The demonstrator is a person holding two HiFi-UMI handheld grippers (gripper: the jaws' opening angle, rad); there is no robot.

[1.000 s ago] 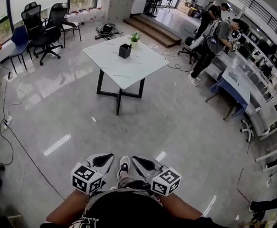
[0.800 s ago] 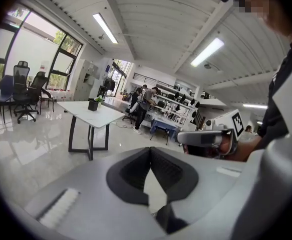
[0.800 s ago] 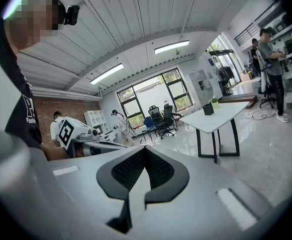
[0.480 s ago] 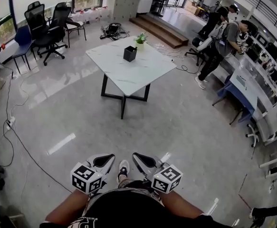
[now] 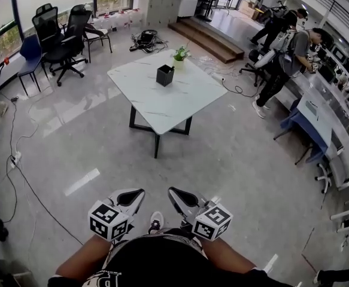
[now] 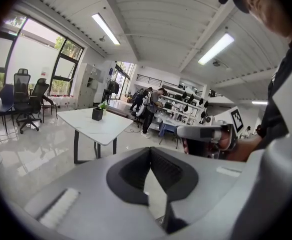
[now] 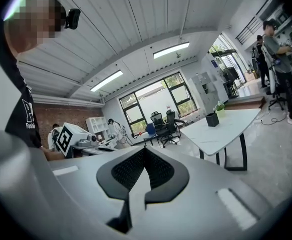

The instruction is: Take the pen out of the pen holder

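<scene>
- As the person walks, the desk (image 5: 162, 103) draws nearer.
- The holder (image 5: 165, 75) stands on the desk's far part; pen unseen.
- Short of the desk, left tongs (image 5: 136, 194) and right tongs (image 5: 175, 194) are pressed together, empty.

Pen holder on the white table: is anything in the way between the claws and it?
Nothing visible is. Only floor lies between the left claw, the right claw and the table, where the pen holder stands beside a small plant. Both claws are shut and empty.
</scene>
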